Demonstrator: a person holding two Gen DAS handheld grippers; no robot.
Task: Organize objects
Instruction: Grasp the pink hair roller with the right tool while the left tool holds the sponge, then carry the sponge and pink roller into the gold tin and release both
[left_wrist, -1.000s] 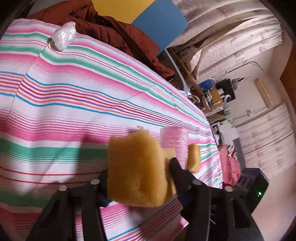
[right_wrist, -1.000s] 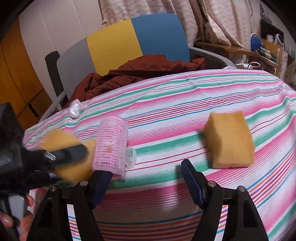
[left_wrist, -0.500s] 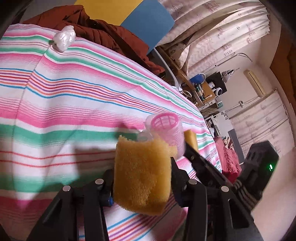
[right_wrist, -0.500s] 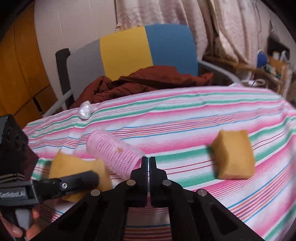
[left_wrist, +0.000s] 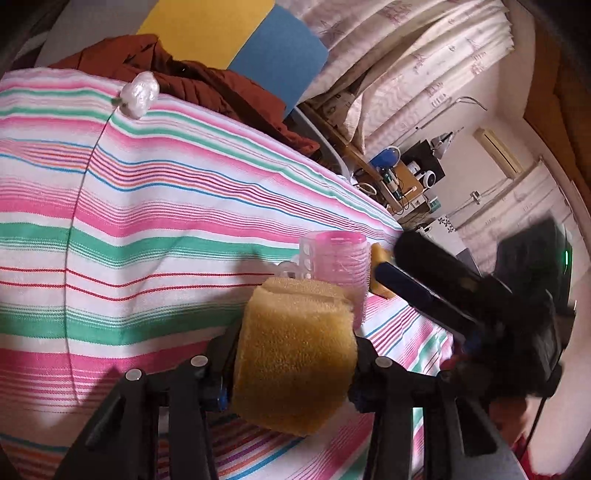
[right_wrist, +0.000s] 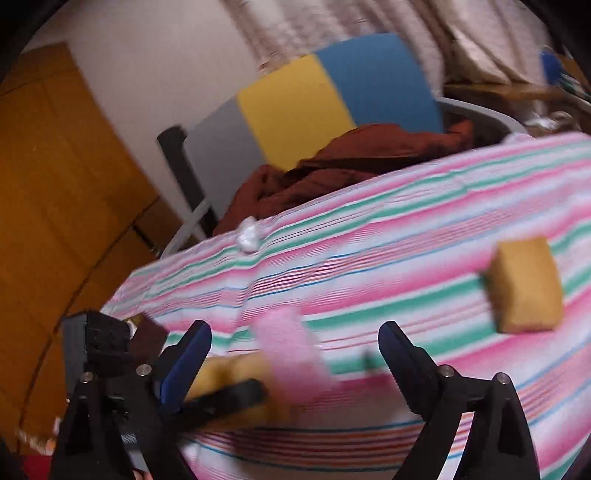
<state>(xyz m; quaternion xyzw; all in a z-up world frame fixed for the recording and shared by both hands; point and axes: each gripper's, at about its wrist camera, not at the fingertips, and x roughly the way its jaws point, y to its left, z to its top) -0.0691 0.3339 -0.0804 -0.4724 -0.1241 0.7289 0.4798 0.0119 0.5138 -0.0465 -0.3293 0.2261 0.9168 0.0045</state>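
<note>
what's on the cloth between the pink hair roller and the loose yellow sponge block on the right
Nothing: in the right wrist view only bare striped tablecloth runs from the pink mesh hair roller to the yellow sponge block.

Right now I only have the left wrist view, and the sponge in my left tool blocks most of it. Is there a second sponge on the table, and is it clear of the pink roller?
Observer: Yes. The right wrist view shows a second sponge lying alone on the striped cloth, well apart from the pink roller.
Operator: I see just one finger of the right tool. Is it gripping the roller?
Observer: No. The right tool is opening, its pads wide apart. The blurred roller shows between them, but neither pad presses on it.
</note>
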